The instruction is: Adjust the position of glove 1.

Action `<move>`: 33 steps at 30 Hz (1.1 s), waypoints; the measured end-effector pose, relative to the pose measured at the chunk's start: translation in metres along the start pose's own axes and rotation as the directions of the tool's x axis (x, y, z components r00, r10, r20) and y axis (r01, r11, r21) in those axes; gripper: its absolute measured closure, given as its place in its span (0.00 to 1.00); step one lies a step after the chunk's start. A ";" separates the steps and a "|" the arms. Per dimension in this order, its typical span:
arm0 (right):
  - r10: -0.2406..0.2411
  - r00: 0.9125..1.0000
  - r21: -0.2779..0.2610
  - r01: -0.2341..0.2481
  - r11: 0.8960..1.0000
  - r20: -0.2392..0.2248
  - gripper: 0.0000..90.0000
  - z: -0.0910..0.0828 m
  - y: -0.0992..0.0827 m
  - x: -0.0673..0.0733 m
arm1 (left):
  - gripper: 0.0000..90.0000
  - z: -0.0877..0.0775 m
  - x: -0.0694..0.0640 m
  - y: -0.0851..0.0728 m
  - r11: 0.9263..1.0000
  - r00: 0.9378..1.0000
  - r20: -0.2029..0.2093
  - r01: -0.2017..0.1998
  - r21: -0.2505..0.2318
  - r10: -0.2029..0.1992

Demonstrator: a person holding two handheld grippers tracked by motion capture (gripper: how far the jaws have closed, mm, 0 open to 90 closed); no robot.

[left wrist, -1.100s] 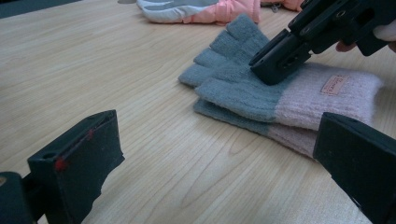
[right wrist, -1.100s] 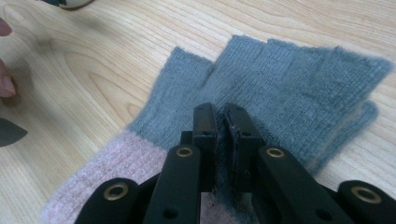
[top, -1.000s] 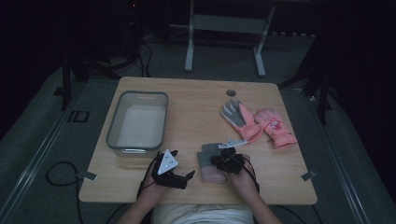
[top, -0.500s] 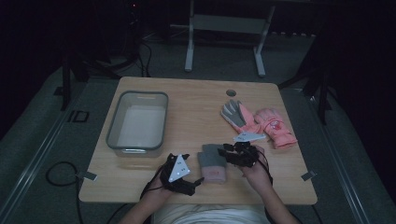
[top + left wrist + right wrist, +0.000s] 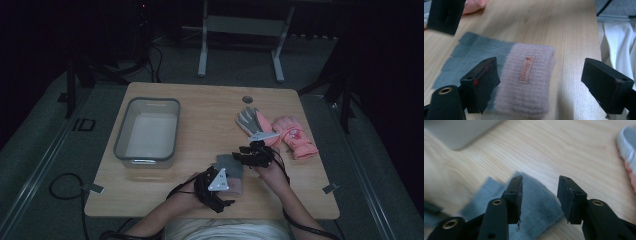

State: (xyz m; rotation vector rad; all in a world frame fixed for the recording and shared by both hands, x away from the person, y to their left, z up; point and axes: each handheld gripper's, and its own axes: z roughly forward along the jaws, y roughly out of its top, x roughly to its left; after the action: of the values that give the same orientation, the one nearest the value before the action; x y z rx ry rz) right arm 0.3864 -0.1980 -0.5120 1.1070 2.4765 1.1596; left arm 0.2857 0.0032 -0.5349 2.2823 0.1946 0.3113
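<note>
Work in hand: you are folding a grey-and-pink knitted glove [image 5: 229,170] on the desk [image 5: 210,107], and it is lying doubled over, looking flat and tidy

Done so far: the pink cuff [image 5: 525,82] is resting square, label up, with the grey part [image 5: 471,56] spread beyond it

Left to do: judging by the clear bin [image 5: 146,131] at 10 o'clock from the glove, you are probably still owing the move into it; the grey glove [image 5: 250,119] and pink glove [image 5: 295,136] at 2 o'clock are lying loose

Left gripper [image 5: 540,82]: its jaws are standing wide apart on either side of the cuff, having just been closing a little, with nothing pinched

Right gripper [image 5: 540,195]: its jaws have just been opening, and are hanging apart over the grey edge, gripping nothing

Glove position: near the front edge of the desk, between your two hands

Glove axis: its long axis is running from 6 to 12 o'clock in the high view, cuff towards you, grey end pointing away
</note>
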 end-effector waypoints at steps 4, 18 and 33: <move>0.026 1.000 0.038 -0.027 0.999 0.014 0.57 0.014 -0.008 -0.009 | 0.21 0.007 0.002 -0.001 1.000 1.000 0.005 -0.010 0.015 0.010; 0.021 1.000 0.101 -0.021 0.995 -0.007 0.61 0.025 -0.022 -0.013 | 0.35 0.015 -0.005 -0.003 0.996 0.996 -0.022 -0.084 0.037 0.085; -0.002 1.000 0.130 0.004 0.991 -0.012 0.84 0.027 -0.016 0.001 | 0.73 0.012 -0.010 0.000 0.983 0.979 -0.098 -0.173 0.067 0.179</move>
State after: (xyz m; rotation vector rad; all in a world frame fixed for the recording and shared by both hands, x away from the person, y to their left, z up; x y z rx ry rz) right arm 0.3892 -0.1883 -0.5415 1.1318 2.5941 1.0189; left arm 0.2794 -0.0081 -0.5444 2.3473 0.0540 0.5224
